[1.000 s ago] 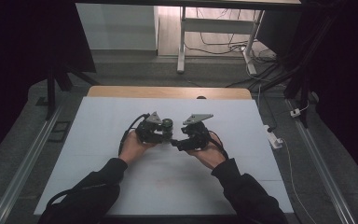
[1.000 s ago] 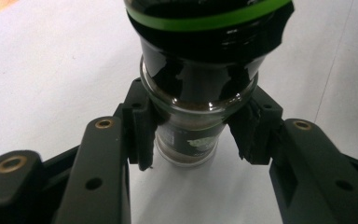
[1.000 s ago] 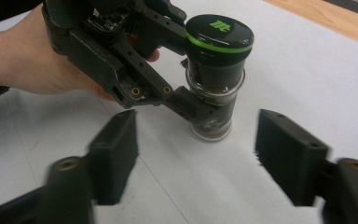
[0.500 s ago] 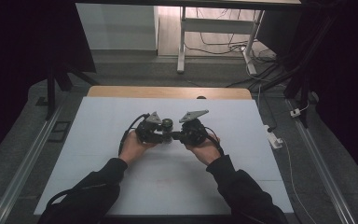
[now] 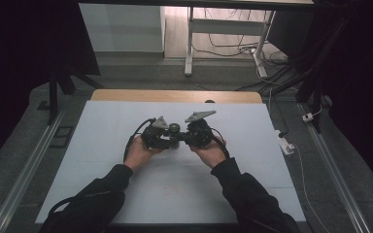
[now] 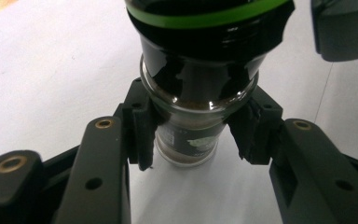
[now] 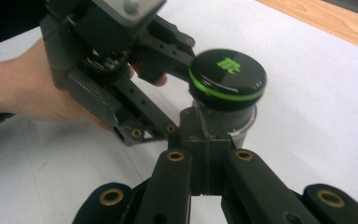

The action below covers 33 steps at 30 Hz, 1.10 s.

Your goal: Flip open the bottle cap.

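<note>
Item: small glass jar (image 6: 193, 100) with a black lid (image 7: 227, 79) bearing a green ring and green mark, contents dark and powdery, label on the lower wall too small to read. Location: standing upright on the white bench (image 5: 102, 131), roughly at the middle of the bench top, between the person's two hands. Left gripper (image 6: 196, 123): its fingers (image 6: 142, 126) are clamped on the jar's glass shoulder just below the lid, one on either side, touching the glass. Right gripper (image 7: 200, 126): its fingers (image 7: 193, 133) are pressed together with no gap, holding nothing, their tips just beside the jar's wall below the lid; contact with the glass cannot be told. In the high view the two grippers meet nose to nose over the jar, the left hand (image 5: 138, 153) and right hand (image 5: 209, 154) cupping them from below. Progress, as a judgement: the jar is secured by the left gripper, so the holding step appears done; the lid sits fully on the jar, level and seated, so any opening of it is not yet begun. Remaining: the right gripper would have to open and take the lid, since at present it grips nothing. Risk noted: smooth glass shoulder may slip under a twist
</note>
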{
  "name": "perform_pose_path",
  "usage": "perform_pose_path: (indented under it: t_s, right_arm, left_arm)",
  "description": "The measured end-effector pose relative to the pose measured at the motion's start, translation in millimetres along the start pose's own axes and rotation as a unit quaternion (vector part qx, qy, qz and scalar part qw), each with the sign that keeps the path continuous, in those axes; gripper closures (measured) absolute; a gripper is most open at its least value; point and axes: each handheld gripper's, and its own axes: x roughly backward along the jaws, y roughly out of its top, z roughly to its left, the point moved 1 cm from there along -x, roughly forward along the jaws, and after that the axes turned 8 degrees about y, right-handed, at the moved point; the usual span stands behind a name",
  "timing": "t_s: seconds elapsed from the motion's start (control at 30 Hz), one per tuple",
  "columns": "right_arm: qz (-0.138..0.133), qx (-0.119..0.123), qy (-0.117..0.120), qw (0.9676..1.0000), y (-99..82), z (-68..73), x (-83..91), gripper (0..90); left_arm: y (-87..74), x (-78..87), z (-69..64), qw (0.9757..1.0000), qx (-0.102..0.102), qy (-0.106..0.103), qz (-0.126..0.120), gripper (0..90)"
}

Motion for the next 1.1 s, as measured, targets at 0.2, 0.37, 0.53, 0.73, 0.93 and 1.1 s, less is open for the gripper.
perform_pose_path:
  t_s: [0.2,0.37,0.53,0.73,0.93,1.1]
  right_arm:
    - [0.003,0.005,-0.003,1.0,4.6,1.3,-4.2,89.8]
    - [0.002,0.002,-0.001,1.0,6.6,-0.5,-5.7,89.9]
    - [-0.001,0.008,-0.004,1.0,10.0,-0.2,-5.5,89.8]
    - [-0.006,0.008,-0.003,0.9999,13.9,-1.2,-4.0,89.9]
    - [-0.009,0.01,-0.004,0.9999,17.8,-2.3,-3.1,89.9]
    - [-0.01,0.014,-0.006,0.9998,21.0,-3.7,-2.5,89.9]
  left_arm:
    - [-0.1,0.0,-0.3,1.0,-0.001,0.001,0.0,53.8]
    - [-0.3,0.1,-0.2,1.0,-0.003,0.001,0.0,53.8]
    - [-0.4,0.0,-0.4,1.0,-0.003,0.002,0.0,53.8]
    - [-0.5,-0.1,-0.3,1.0,-0.002,0.002,-0.001,53.8]
    - [-0.7,-0.2,-0.3,1.0,-0.003,0.001,-0.002,53.8]
    - [-0.9,-0.3,-0.2,1.0,-0.003,0.001,-0.002,53.9]
